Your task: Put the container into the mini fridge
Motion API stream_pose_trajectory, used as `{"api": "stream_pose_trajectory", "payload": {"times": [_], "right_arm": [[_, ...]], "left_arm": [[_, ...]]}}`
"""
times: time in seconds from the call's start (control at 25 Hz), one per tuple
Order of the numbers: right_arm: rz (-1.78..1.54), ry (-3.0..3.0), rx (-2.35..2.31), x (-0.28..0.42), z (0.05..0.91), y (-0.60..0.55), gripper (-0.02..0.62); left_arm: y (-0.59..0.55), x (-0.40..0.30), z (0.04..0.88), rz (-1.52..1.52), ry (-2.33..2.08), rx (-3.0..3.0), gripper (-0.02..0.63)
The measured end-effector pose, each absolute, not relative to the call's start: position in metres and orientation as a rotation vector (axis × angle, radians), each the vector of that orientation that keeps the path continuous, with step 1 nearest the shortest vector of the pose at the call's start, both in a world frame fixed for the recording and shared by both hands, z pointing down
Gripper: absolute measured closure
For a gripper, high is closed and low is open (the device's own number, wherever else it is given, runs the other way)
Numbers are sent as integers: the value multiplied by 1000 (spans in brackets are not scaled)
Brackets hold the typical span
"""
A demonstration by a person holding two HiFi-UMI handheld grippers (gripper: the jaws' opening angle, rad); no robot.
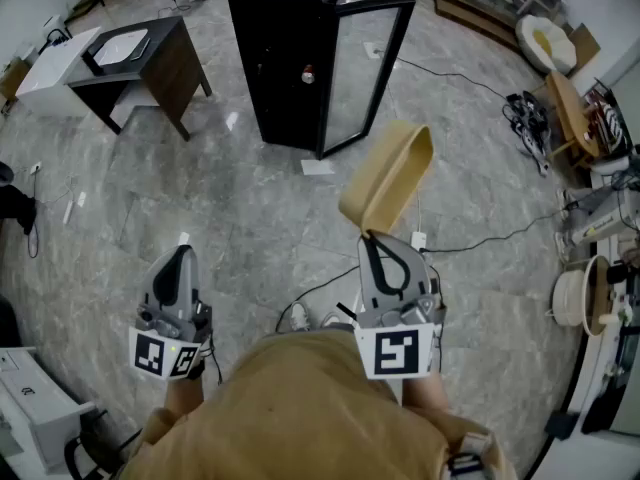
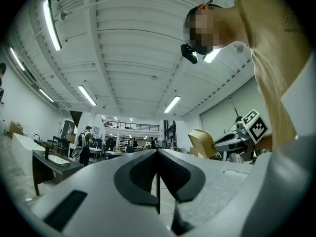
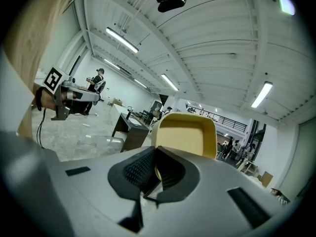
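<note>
Nearest the camera, the person (image 1: 300,408) in a tan top is standing over the grey marbled floor (image 1: 240,218) with one gripper in each hand. The left gripper (image 1: 181,254) is being held out at the left side, its jaws pressed together with nothing between them. The right gripper (image 1: 372,240) is being held out at the right side, its jaws clenched on the lower edge of the tan container (image 1: 388,176), and the ribbed pads are pinching that thin rim. The container is being carried in the air, rising up and away from the jaws, with its hollow side facing the right gripper's camera. It is touching nothing but the pads. A dark cable (image 1: 480,240) is trailing across the floor just beyond the grippers. Further out, a sheet of paper (image 1: 318,167) is lying on the floor in front of the mini fridge (image 1: 285,58). The black mini fridge is standing upright well apart from the container, its glass-panelled door (image 1: 362,68) swung open to its right. A small item is showing inside, too small to identify. A dark desk (image 1: 150,63) is standing to the left of the fridge
</note>
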State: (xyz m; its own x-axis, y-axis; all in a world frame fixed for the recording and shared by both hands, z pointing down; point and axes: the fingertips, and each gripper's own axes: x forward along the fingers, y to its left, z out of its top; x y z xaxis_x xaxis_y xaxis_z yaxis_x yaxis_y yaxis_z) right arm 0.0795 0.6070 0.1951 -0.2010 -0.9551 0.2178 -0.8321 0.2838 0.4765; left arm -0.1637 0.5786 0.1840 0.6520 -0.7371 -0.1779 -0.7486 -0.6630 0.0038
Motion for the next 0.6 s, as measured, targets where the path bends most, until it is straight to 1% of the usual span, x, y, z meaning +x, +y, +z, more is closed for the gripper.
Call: {"api": "stream_pose_trajectory", "payload": {"times": [0.32,0.6], "right_arm": [[-351,-2100,1583,93,195,615,589],[-351,-2151,1566,88,192,607,589]], "left_arm": [[588,-152,182,267,1280,-2773,604],[585,-155,188,272,1318,-2774,604]]}}
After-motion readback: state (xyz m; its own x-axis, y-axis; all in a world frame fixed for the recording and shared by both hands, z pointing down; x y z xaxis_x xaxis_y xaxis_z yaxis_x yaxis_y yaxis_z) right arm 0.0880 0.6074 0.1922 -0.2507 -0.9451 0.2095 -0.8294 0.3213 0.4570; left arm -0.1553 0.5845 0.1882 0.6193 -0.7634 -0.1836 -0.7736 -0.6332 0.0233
